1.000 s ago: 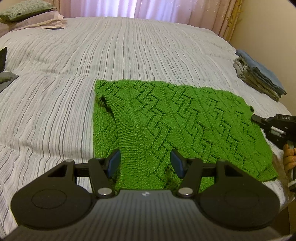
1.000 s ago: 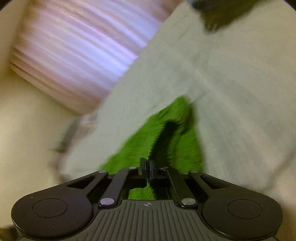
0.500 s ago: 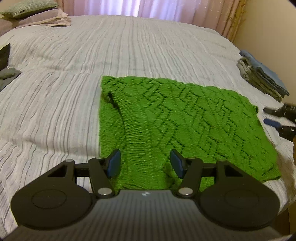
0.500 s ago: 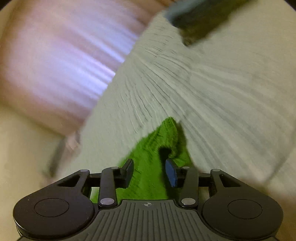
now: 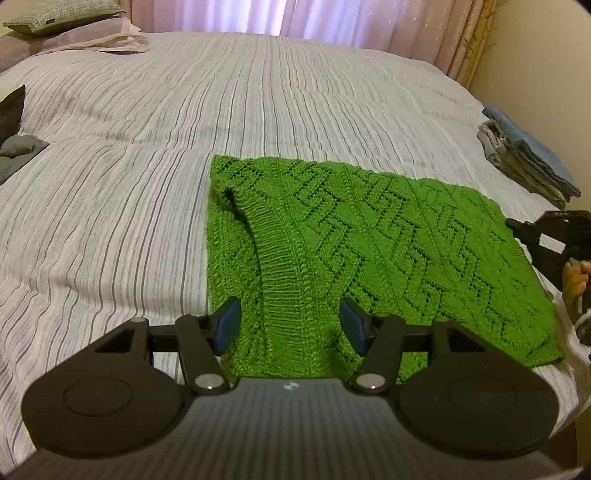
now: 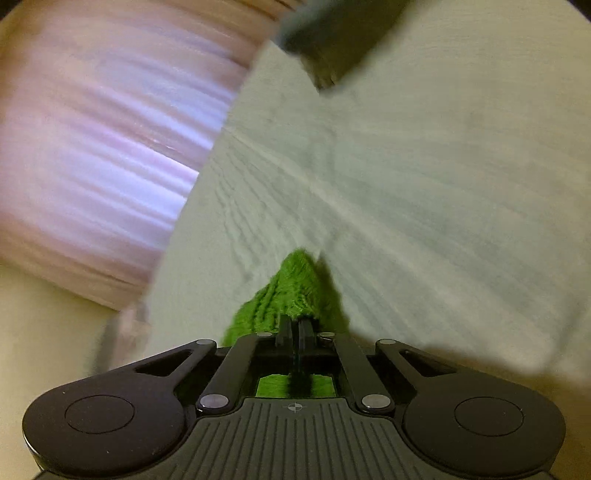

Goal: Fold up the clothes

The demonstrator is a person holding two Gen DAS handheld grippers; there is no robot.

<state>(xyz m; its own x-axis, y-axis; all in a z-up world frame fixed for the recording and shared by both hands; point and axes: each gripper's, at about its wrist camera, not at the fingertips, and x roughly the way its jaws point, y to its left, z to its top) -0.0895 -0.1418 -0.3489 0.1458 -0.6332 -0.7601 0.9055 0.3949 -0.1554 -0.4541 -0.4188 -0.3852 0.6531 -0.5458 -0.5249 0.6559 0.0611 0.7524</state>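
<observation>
A green knitted sweater [image 5: 369, 240] lies folded flat on the striped bed [image 5: 258, 92], its ribbed neckline toward the near edge. My left gripper [image 5: 290, 321] hovers over that near edge, open, with the rib under the gap and neither blue pad touching it. At the sweater's right edge my right gripper [image 5: 511, 223] reaches in, held by a hand [image 5: 574, 280]. In the blurred right wrist view the right gripper [image 6: 295, 325] is shut, and a corner of the sweater [image 6: 291, 291] rises in a peak straight from its tips.
A stack of folded grey and blue clothes [image 5: 528, 155] sits at the bed's right edge. Dark garments [image 5: 14, 147] lie at the left edge. Pillows [image 5: 59, 14] and pink curtains [image 5: 369, 22] are at the far end.
The right gripper opened around the sweater's corner half a second ago and has now shut on it. The left gripper stayed open and nearly still.
</observation>
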